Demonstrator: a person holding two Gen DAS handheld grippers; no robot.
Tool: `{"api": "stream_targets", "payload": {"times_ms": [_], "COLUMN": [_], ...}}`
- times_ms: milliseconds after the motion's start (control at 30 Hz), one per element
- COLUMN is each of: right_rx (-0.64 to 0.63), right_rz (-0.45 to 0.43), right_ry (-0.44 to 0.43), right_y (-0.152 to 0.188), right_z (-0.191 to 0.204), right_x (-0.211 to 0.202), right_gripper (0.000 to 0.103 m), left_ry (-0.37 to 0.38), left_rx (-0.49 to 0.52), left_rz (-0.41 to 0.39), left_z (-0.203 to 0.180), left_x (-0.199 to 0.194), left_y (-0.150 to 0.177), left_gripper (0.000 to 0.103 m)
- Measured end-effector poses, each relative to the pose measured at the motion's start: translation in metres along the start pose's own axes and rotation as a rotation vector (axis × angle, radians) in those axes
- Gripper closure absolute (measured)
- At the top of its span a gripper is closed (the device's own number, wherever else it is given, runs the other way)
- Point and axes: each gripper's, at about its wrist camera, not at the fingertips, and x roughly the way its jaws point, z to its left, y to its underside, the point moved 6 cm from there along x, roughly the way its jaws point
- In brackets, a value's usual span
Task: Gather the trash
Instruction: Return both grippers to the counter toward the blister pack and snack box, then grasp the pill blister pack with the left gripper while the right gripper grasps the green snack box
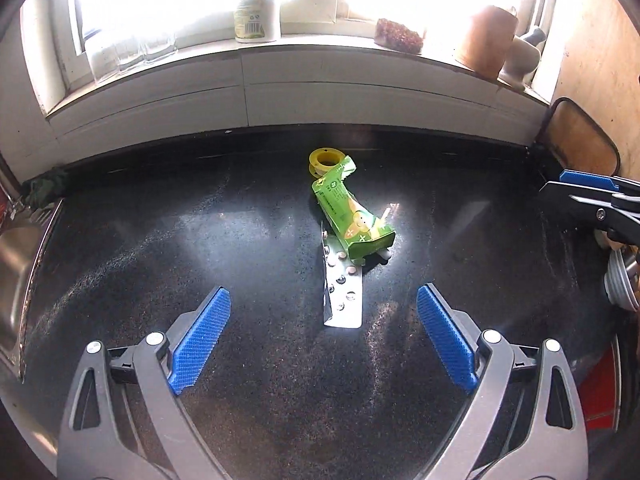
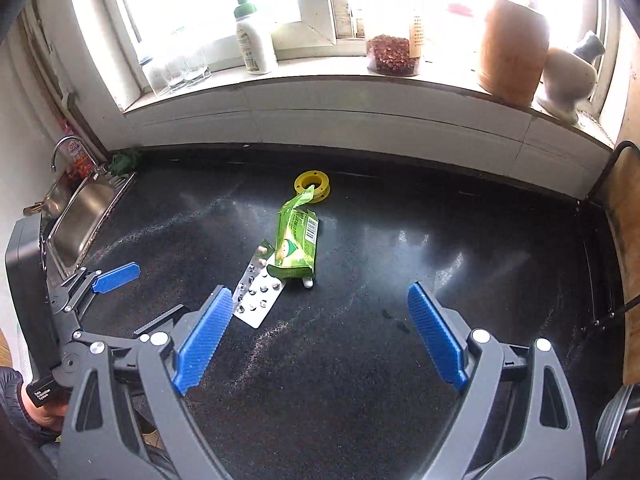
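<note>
The left tool (image 1: 324, 336) has its blue fingers (image 1: 200, 336) spread wide, holding nothing and touching nothing, hovering above the dark speckled table (image 1: 160, 240). The right tool (image 2: 320, 336) is likewise spread wide and empty, its fingers (image 2: 436, 336) clear of the surface. Straight ahead of the left tool, between the lines of its two fingers, lies a silver blister pack (image 1: 344, 292) flat on the table, with several pockets pressed out. Its far end is tucked under a crumpled green carton (image 1: 352, 216), which lies on its side and angles away toward the wall. Just behind the carton's torn flap sits a yellow tape spool (image 1: 324, 160), touching or nearly touching it. From the right wrist view the same blister pack (image 2: 258, 292) lies just beside the right tool's left finger, and the left tool (image 2: 116, 276) shows at the left edge near the steel sink (image 2: 80, 216). A white bottle (image 2: 254, 36) and a wooden jar (image 2: 512, 44) stand on the windowsill beyond.
</note>
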Motion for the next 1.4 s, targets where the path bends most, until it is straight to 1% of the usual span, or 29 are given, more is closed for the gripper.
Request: {"api": "stream_targets", "payload": {"times_ms": [133, 267, 433, 600, 733, 800, 833, 867, 900, 933, 1000, 1033, 1067, 1100, 1133, 1167, 1200, 1267, 1400], "right_rx": [-0.017, -0.035, -0.053, -0.069, -0.079, -0.071, -0.069, -0.067, -0.064, -0.074, -0.095, -0.094, -0.1, -0.105, -0.104, -0.102, -0.102, -0.1, -0.092], "right_rz": [0.019, 0.062, 0.108, 0.191, 0.25, 0.263, 0.271, 0.286, 0.299, 0.29, 0.292, 0.296, 0.298, 0.293, 0.282, 0.269, 0.253, 0.226, 0.182], "right_ry": [-0.022, -0.037, -0.071, -0.083, -0.101, -0.116, -0.123, -0.131, -0.143, -0.142, -0.156, -0.163, -0.161, -0.163, -0.167, -0.165, -0.164, -0.165, -0.153], "right_y": [-0.007, -0.012, -0.019, -0.021, -0.021, -0.023, -0.024, -0.023, -0.023, -0.025, -0.026, -0.027, -0.028, -0.029, -0.031, -0.034, -0.037, -0.042, -0.047], "right_z": [0.006, 0.01, 0.016, 0.021, 0.023, 0.023, 0.023, 0.023, 0.024, 0.025, 0.029, 0.03, 0.031, 0.031, 0.031, 0.03, 0.029, 0.028, 0.022], "right_x": [0.017, 0.047, 0.099, 0.158, 0.197, 0.21, 0.215, 0.221, 0.225, 0.226, 0.227, 0.227, 0.227, 0.225, 0.221, 0.215, 0.208, 0.196, 0.17], "right_gripper": [0.017, 0.017, 0.017, 0.017, 0.017, 0.021, 0.026, 0.029, 0.029, 0.031, 0.043, 0.052, 0.057, 0.058, 0.069, 0.071, 0.071, 0.072, 0.073], "left_ry": [-0.019, -0.023, -0.007, 0.013, 0.026, 0.027, 0.025, 0.02, 0.017, 0.011, 0.012, 0.017, 0.023, 0.025, 0.019, 0.03, 0.044, 0.054, 0.052], "left_rx": [0.011, 0.02, 0.042, 0.042, 0.035, 0.037, 0.041, 0.046, 0.055, 0.063, 0.071, 0.069, 0.065, 0.063, 0.063, 0.059, 0.051, 0.046, 0.055], "left_rz": [0.031, 0.061, 0.082, 0.106, 0.133, 0.146, 0.151, 0.149, 0.145, 0.143, 0.148, 0.152, 0.155, 0.156, 0.161, 0.168, 0.175, 0.168, 0.151], "left_z": [0.004, 0.006, 0.006, 0.01, 0.011, 0.01, 0.01, 0.01, 0.009, 0.008, 0.006, 0.005, 0.004, 0.004, 0.003, 0.003, 0.002, 0.001, 0.001], "left_x": [0.019, 0.045, 0.082, 0.111, 0.13, 0.137, 0.141, 0.143, 0.144, 0.145, 0.147, 0.148, 0.149, 0.149, 0.15, 0.151, 0.151, 0.149, 0.135], "left_y": [0.001, 0.004, 0.01, 0.017, 0.018, 0.018, 0.017, 0.016, 0.014, 0.011, 0.007, 0.005, 0.004, 0.002, 0.001, 0.0, -0.001, -0.004, -0.009], "left_gripper": [0.011, 0.011, 0.012, 0.012, 0.018, 0.022, 0.026, 0.028, 0.033, 0.036, 0.045, 0.048, 0.057, 0.074, 0.079, 0.087, 0.091, 0.094, 0.094]}}
